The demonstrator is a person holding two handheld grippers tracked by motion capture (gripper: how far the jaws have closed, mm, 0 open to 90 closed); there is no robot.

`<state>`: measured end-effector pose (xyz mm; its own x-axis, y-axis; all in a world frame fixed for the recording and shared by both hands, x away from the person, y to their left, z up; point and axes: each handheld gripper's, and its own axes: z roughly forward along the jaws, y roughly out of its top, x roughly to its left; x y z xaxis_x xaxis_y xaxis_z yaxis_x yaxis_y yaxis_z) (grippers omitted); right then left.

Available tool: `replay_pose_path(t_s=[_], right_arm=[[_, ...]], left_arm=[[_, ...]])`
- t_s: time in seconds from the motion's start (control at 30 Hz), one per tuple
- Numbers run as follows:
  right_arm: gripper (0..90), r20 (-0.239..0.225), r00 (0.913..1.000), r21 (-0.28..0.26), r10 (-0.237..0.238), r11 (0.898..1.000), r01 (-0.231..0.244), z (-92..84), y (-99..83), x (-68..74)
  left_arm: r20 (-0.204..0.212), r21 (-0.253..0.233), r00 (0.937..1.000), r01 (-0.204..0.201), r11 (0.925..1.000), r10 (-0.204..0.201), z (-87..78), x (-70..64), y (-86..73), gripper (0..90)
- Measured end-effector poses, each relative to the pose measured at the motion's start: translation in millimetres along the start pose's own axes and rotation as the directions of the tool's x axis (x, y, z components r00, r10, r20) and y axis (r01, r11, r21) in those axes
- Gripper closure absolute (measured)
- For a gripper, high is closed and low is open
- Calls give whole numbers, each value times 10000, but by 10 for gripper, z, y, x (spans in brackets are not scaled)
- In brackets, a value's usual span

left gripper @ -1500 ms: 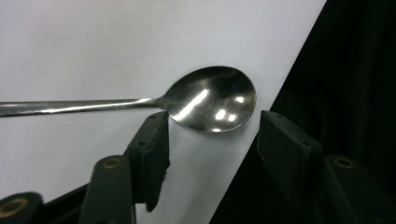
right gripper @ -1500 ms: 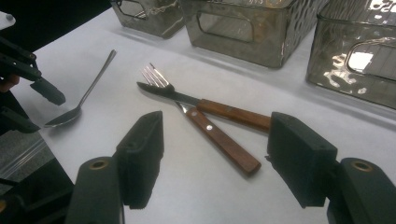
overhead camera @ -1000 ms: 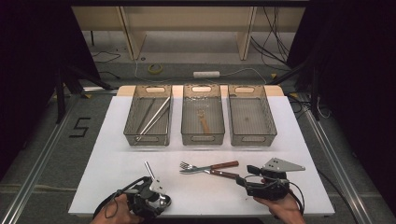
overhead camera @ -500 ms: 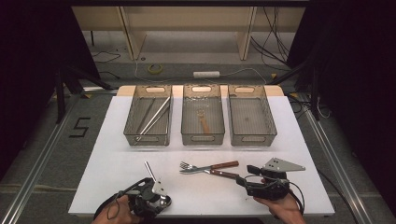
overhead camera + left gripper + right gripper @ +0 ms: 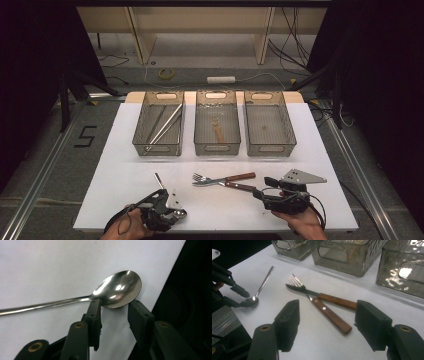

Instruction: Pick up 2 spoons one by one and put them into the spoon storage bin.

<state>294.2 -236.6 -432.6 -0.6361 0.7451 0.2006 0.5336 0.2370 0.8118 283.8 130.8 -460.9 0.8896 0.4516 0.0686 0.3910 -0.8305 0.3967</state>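
Steel spoon [image 5: 117, 290] bowl sits betw. left gripper [image 5: 113, 312] fingers, which have just been closing; contact w/ bowl unclear. Right gripper [image 5: 327, 322] fingers spread wide, nothing held, above counter [image 5: 125, 150] near fork [image 5: 298, 285] & knife [image 5: 312, 293].

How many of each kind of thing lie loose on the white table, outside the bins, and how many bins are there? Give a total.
Spoon: 1
Fork: 1
Knife: 1
Bins: 3
Total: 6
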Motion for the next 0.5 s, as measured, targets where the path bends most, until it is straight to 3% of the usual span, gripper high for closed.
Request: replay_pose_path(t_s=[0.1, 0.3, 0.5], right_arm=[[376, -14, 10000, -4, 12, 10000, -12, 1, 0, -1], [376, -44, 10000, 12, 36, 10000, -35, 6, -2, -3], [377, -47, 10000, 20, 58, 10000, -58, 13, -3, -4]], left_arm=[[-139, -171, 9999, -87, 9998, 85, -1, 23, 20, 611], [-365, -174, 9971, -678, 9975, 671, 47, 38, 83, 571], [-196, 63, 9901, -1392, 9902, 1393, 117, 53, 165, 544]])
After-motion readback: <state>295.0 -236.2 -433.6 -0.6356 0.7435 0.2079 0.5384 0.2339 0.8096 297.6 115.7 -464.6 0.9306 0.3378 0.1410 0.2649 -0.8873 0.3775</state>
